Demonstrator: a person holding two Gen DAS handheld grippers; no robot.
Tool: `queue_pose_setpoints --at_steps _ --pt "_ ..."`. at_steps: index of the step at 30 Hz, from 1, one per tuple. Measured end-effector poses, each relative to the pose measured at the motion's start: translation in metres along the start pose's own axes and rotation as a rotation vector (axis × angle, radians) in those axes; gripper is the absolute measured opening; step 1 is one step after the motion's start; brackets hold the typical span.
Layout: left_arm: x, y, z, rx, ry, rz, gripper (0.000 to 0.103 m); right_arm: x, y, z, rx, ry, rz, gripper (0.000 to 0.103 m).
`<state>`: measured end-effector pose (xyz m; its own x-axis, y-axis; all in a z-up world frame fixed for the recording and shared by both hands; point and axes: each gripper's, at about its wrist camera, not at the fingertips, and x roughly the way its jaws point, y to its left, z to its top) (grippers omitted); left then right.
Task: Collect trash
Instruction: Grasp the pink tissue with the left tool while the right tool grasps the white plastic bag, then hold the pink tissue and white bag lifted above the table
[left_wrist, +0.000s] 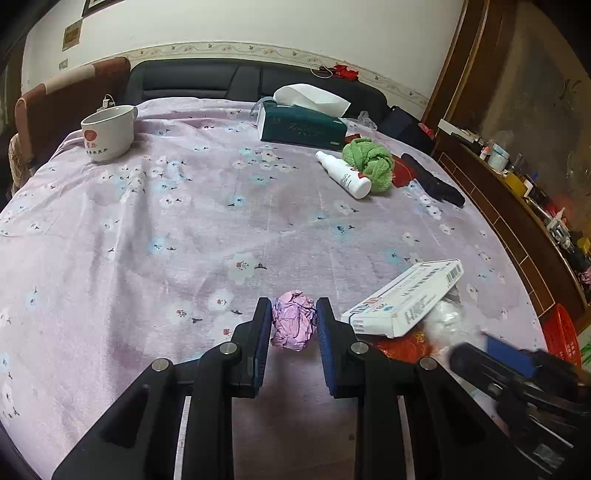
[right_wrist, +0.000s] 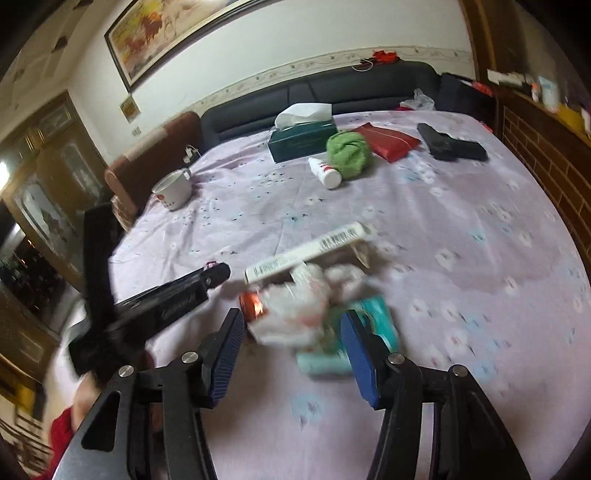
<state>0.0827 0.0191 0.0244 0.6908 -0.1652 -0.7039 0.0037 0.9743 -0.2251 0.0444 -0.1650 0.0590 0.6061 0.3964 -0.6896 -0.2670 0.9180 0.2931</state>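
Bystanders on the flowered bed

A white mug (left_wrist: 108, 133) stands near the far left corner of the lilac bedsheet (left_wrist: 184, 229). Toward the headboard sits a dark green tissue box (left_wrist: 301, 127) with a tissue sticking up. Near it, a white spray bottle (left_wrist: 345, 175) lies touching a green towel bundle (left_wrist: 369, 164), with a red pouch (right_wrist: 388, 142) and a black case (right_wrist: 450, 144) further right.

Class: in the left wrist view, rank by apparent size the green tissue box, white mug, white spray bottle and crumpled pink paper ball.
1. Green tissue box
2. White mug
3. White spray bottle and crumpled pink paper ball: look alike; the ball's nearness inflates it.
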Motion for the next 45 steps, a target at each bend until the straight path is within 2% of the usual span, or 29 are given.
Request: queue_pose_setpoints --at_steps 1,4,8,13,18,21,27,32,45 --pt "0.000 0.000 0.000 -0.001 -0.001 -0.003 0.023 0.009 0.004 0.002 -0.003 0.006 -0.019 0.055" --pt "-0.003 -0.001 0.000 -0.001 -0.009 -0.008 0.023 0.033 0.005 0.003 -0.001 0.031 -0.098 0.033" --pt "-0.005 -0.004 0.000 0.009 -0.022 -0.011 0.023 0.024 -0.002 -0.003 0.015 -0.003 -0.089 0.024" --pt "-0.016 -0.013 -0.004 0.039 -0.058 -0.036 0.023 -0.022 -0.009 -0.026 0.015 -0.109 -0.050 0.024" --pt "-0.040 -0.029 -0.014 0.075 -0.084 -0.054 0.023 -0.057 -0.020 -0.062 0.002 -0.181 -0.094 0.024" --pt "-0.062 -0.041 -0.032 0.108 -0.091 -0.064 0.023 -0.062 -0.031 -0.079 0.008 -0.176 -0.131 0.024" --pt "-0.096 -0.058 -0.081 0.149 -0.093 -0.070 0.023 -0.067 -0.050 -0.096 0.045 -0.154 -0.129 0.024" --pt "-0.103 -0.064 -0.108 0.146 -0.084 -0.088 0.023 -0.069 -0.050 -0.101 0.046 -0.175 -0.125 0.024" --pt "-0.101 -0.060 -0.112 0.114 -0.098 -0.056 0.023 -0.064 -0.050 -0.101 0.035 -0.160 -0.118 0.024"
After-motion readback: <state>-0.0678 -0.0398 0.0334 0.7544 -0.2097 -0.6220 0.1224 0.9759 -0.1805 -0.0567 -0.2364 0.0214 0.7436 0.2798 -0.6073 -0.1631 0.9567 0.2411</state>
